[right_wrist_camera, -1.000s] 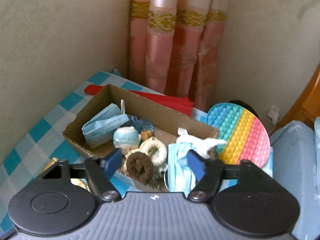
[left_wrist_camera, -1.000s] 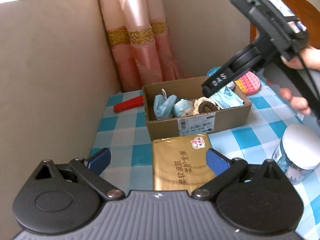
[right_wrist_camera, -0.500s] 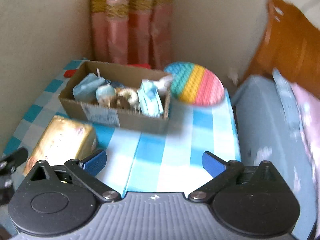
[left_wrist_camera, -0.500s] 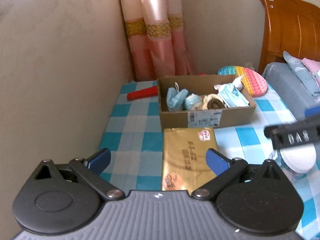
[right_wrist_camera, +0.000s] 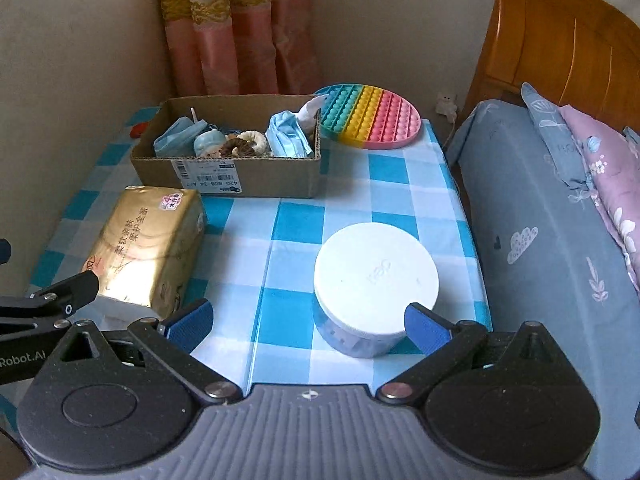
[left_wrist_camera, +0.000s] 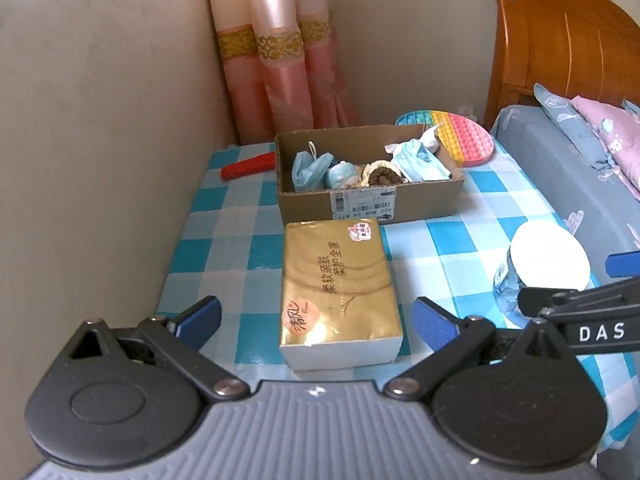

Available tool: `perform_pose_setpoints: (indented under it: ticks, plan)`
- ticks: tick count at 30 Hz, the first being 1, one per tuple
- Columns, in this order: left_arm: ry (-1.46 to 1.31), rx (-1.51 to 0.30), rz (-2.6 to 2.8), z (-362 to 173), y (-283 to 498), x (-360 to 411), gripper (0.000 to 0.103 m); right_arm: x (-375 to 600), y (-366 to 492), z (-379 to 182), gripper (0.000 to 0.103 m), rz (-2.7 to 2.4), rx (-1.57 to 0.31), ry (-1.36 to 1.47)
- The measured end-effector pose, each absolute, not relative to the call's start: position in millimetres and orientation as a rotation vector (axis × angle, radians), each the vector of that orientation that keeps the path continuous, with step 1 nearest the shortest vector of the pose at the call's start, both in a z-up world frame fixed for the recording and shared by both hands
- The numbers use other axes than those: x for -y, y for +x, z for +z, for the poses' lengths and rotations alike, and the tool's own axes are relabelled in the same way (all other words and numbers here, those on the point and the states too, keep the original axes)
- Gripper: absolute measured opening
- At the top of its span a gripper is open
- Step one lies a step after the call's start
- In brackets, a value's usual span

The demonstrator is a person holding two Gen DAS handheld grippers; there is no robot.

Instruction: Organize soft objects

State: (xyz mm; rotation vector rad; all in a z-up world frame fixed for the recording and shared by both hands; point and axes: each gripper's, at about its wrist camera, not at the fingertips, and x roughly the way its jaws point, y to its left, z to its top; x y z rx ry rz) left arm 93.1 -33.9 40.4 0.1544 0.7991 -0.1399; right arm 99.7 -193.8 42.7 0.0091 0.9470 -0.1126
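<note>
An open cardboard box [left_wrist_camera: 420, 204] [right_wrist_camera: 276, 176] stands at the back of the checked table. It holds two blue face masks [left_wrist_camera: 418, 160] [right_wrist_camera: 176, 140], a small doll [left_wrist_camera: 342, 172] and a fluffy scrunchie [left_wrist_camera: 382, 176]. In front of it lies a gold tissue pack [left_wrist_camera: 340, 280] [right_wrist_camera: 140, 248]. My left gripper [left_wrist_camera: 316, 318] is open above the pack's near end and touches nothing. My right gripper [right_wrist_camera: 308, 322] is open and empty, just short of a white-lidded jar [right_wrist_camera: 376, 272] [left_wrist_camera: 548, 256].
A round rainbow bubble mat [right_wrist_camera: 372, 116] lies behind the box at the right. A red object [left_wrist_camera: 248, 166] lies left of the box by the wall. A bed [right_wrist_camera: 540, 220] with pillows borders the table's right edge. Curtains [left_wrist_camera: 280, 80] hang in the corner.
My right gripper has drawn back from above the box to the near right by the jar, and its jaws have spread wider. My left gripper has backed away slightly.
</note>
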Motion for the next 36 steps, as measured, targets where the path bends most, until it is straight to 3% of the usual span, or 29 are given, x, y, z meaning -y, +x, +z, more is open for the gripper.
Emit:
perform_pose_setpoints:
  ticks: [36]
  plan:
    - [0.136,-0.77,-0.117,51.9,93.0,24.9,0.101,186.3,99.4,50.3,0.103,-0.082,-0.893,0.008]
